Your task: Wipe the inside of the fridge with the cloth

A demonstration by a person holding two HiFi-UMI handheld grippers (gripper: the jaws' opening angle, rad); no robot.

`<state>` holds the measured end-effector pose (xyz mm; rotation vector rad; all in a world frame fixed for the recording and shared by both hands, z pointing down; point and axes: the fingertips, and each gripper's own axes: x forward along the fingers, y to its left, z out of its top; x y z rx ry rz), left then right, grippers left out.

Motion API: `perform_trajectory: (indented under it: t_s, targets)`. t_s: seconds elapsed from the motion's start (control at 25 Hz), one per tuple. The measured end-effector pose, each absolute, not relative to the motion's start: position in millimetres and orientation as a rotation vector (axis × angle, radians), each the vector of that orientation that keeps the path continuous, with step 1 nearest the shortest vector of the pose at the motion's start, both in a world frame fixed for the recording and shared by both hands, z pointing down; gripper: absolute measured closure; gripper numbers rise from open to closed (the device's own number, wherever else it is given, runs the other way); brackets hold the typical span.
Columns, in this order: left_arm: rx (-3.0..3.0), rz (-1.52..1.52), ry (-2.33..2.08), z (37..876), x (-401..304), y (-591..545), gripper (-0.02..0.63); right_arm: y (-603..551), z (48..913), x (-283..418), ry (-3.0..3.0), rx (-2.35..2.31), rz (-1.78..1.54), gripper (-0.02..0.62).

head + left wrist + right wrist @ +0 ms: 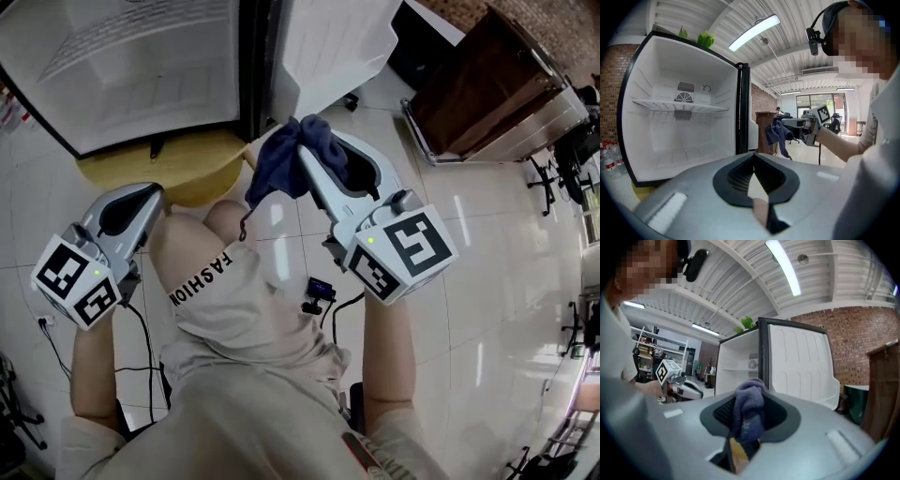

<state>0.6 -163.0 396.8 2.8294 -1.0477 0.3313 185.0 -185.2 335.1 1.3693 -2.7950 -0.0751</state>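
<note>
fridge (pixel 141 75): cut off, top edge | cloth (pixel 749 408): covers right fingers (pixel 785 418)

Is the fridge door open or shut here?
Open: the fridge door is swung aside, baring the shelf inside.

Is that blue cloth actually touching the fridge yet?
Apart. In the left gripper view the cloth hangs clear of the fridge, with a wooden cabinet showing between them.
</note>
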Motion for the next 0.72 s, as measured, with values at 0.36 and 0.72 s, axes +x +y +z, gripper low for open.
perform_trajectory:
  t_s: [0.36, 0.72]
  targets:
    - [2.812, 0.313, -1.019, 402, 8, -159, 0.601, -179, 332, 181, -2.796, 1.331, -0.129, 0.483]
    - [2.819, 0.263, -0.956, 398, 16, -154, 0.588, -171, 332, 168, -2.814, 1.254, -0.175, 0.483]
